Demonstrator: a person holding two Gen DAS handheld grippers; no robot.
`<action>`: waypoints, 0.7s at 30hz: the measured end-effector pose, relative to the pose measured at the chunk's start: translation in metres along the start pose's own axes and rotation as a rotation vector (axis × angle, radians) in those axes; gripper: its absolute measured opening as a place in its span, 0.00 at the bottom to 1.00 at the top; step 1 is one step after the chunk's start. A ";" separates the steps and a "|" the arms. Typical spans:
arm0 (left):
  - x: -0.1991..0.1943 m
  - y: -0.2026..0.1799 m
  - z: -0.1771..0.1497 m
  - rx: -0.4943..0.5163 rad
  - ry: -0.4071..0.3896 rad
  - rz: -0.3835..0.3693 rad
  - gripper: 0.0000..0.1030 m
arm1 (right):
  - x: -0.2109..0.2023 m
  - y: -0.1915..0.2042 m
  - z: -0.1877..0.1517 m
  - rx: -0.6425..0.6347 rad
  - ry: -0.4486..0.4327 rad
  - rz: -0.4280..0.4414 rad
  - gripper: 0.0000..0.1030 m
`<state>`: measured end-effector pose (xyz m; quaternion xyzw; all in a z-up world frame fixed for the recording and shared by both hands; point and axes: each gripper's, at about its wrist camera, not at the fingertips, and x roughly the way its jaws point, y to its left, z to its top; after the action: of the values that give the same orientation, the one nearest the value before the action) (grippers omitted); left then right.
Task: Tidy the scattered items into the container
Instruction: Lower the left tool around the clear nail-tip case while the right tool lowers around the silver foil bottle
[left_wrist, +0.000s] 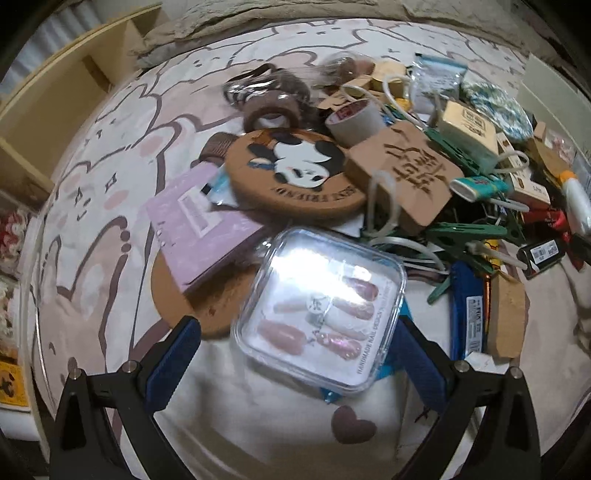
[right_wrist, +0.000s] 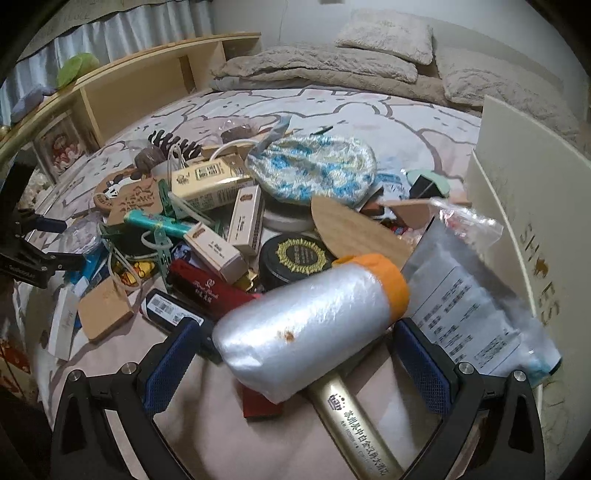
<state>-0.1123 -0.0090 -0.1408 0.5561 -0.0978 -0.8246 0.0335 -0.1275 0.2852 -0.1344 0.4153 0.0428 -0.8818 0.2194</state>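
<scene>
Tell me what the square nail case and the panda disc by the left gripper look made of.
Square nail case: clear, glossy hard plastic by the look; glare sits on its lid and the false nails show through. Panda disc: probably cork or pressed wood, matte tan with a speckled edge and a printed panda face.

My left claw (left_wrist: 299, 354) stands spread wide, blue pads on either side of a clear nail box (left_wrist: 319, 310) without visibly touching it. Beyond it lie a lilac booklet (left_wrist: 201, 225), a round panda coaster (left_wrist: 295, 173), a tape roll (left_wrist: 356, 120) and green clips (left_wrist: 465, 234) on the bedsheet (left_wrist: 110, 184).
</scene>
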 end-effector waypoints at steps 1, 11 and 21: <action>0.000 0.002 -0.002 -0.005 -0.002 -0.009 1.00 | -0.002 0.000 0.003 -0.009 -0.005 -0.008 1.00; -0.015 0.001 -0.011 0.064 -0.123 -0.055 1.00 | 0.009 0.002 0.021 -0.104 0.022 -0.013 1.00; -0.018 -0.007 -0.009 0.069 -0.149 -0.168 1.00 | -0.019 0.017 0.013 -0.155 0.038 0.122 1.00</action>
<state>-0.0965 -0.0001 -0.1295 0.5004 -0.0815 -0.8597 -0.0622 -0.1187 0.2736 -0.1098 0.4156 0.0894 -0.8529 0.3032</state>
